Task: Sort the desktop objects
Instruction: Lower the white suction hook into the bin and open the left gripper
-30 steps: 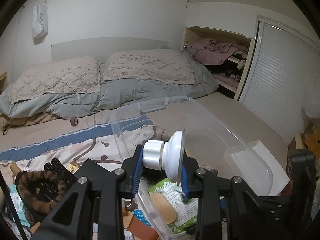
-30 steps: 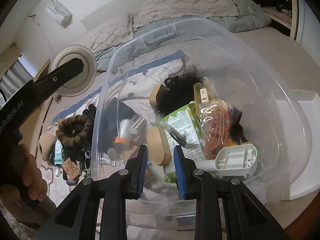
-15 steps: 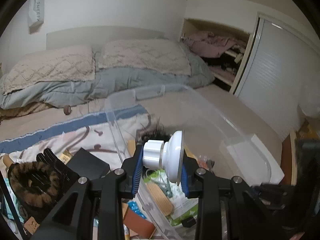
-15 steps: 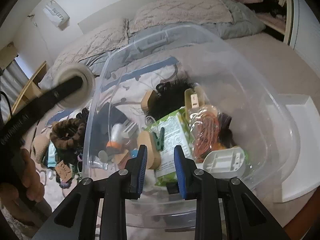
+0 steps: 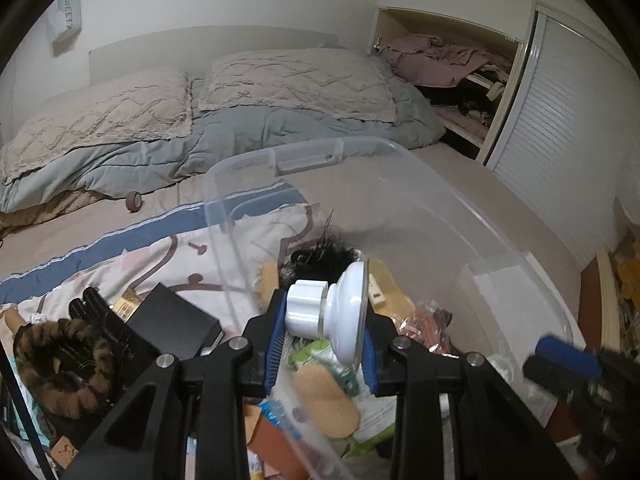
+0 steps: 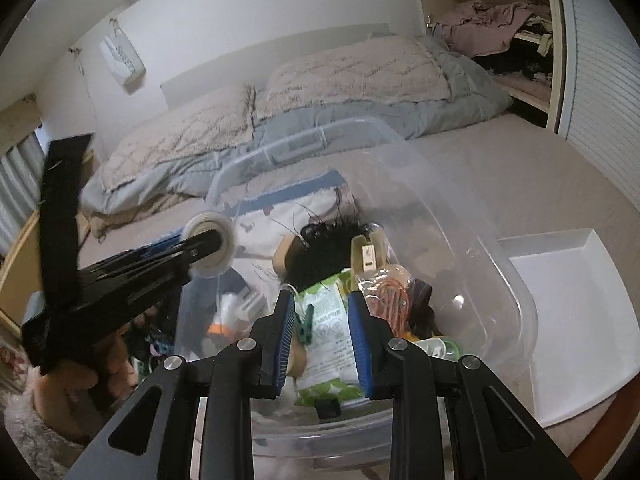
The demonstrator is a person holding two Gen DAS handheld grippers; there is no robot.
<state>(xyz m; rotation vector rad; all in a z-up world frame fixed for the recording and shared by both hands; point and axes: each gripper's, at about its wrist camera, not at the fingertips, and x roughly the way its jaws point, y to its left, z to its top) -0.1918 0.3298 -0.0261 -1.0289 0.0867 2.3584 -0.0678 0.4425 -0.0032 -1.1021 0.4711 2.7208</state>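
Note:
My left gripper (image 5: 322, 334) is shut on a white suction-cup holder (image 5: 332, 316) and holds it over the left rim of a clear plastic bin (image 5: 400, 156). The holder also shows in the right wrist view (image 6: 210, 244), at the bin's left wall. The bin (image 6: 516, 304) holds several items: a black hairy piece (image 6: 326, 250), a green packet (image 6: 330, 324), an orange cord bag (image 6: 390, 296), a beige clip (image 6: 366, 254). My right gripper (image 6: 320, 338) is open and empty above the bin's near side.
A black box (image 5: 172, 326), a brown fuzzy scrunchie (image 5: 60, 364) and a black glove (image 5: 90, 308) lie left of the bin on the patterned sheet. A white lid (image 6: 568, 296) lies right of the bin. Pillows (image 5: 296, 80) and a quilt fill the far bed.
My left gripper has carried the suction-cup holder down and forward to the bin's left rim. My right gripper has pulled back and tilted up, its jaws a little wider.

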